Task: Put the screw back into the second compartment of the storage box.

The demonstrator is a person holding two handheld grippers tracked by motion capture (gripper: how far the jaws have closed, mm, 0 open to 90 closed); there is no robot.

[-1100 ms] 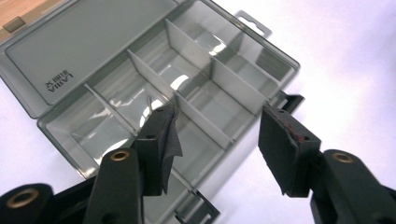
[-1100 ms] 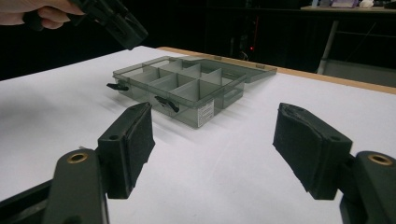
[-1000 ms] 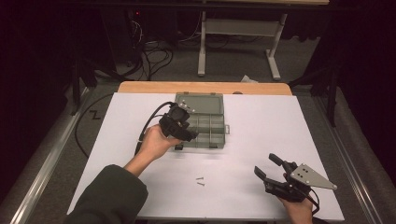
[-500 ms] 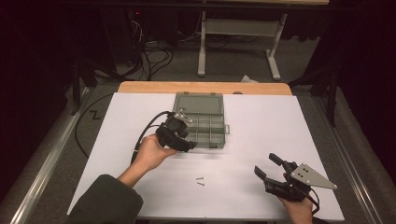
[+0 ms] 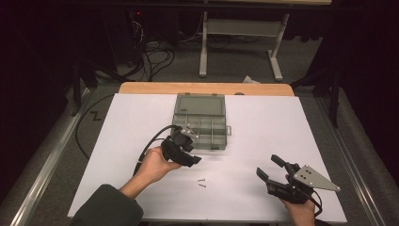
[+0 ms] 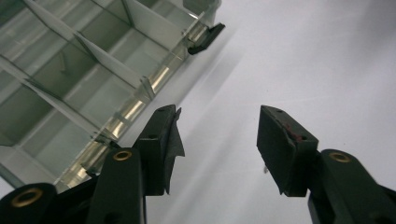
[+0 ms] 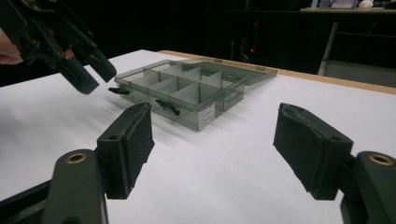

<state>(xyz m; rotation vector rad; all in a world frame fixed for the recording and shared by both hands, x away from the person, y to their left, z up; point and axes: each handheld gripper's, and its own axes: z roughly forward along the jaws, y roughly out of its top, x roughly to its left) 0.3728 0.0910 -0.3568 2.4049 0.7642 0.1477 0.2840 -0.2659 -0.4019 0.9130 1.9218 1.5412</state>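
Meanwhile, high view: left gripper part open, empty, jaws just closing a little; screws lie near, just past its fingertips; box behind.
Left gripper view: bare sheet between fingers; box beside left finger.
Right gripper view: right gripper wide open, empty; box ahead.

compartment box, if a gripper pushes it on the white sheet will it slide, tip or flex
The compartment box looks likely to slide rather than tip: it sits low and flat. It probably weighs little, since its thin clear walls show and its cells look empty in the right gripper view. The open lid lying back may flex or swing if nudged, so pushing the base seems safer.
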